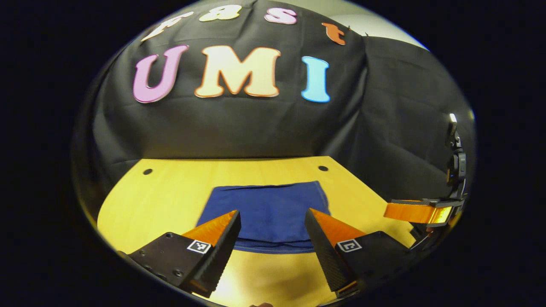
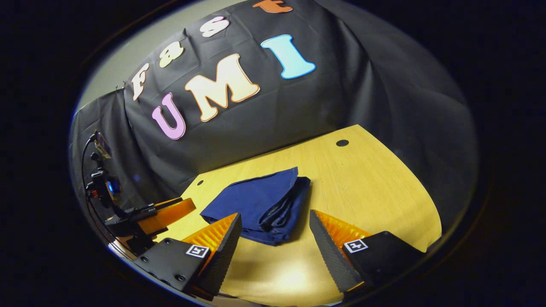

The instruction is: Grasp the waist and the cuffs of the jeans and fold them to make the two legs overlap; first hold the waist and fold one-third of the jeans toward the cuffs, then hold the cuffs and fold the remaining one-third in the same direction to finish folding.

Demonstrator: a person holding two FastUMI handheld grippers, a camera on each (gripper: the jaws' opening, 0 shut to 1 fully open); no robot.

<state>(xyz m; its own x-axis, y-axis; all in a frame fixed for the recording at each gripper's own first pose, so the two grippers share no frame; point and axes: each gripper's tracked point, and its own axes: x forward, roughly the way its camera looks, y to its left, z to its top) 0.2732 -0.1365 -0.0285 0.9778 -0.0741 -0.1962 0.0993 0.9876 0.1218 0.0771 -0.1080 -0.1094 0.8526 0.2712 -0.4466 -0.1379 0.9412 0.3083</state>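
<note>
Folded dark-blue jeans (image 1: pixel 268 211) on the tabletop (image 1: pixel 170 192)

They lie flat as a compact, layered rectangle near the middle, stacked folded edges visible along one side in the right gripper view.

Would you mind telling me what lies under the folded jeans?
The folded jeans rest flat on the wooden table, which shows bare all around them. In the right gripper view their layers stack at the near edge. Anything between the layers or beneath the jeans is covered.

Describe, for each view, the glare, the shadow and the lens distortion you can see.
Left gripper view: a bright glare patch on the table between the fingers; the table's far edge bows. Right gripper view: similar glare near the bottom; the folded jeans cast a soft shadow to their right; the table edges curve strongly and the scene tilts.
</note>
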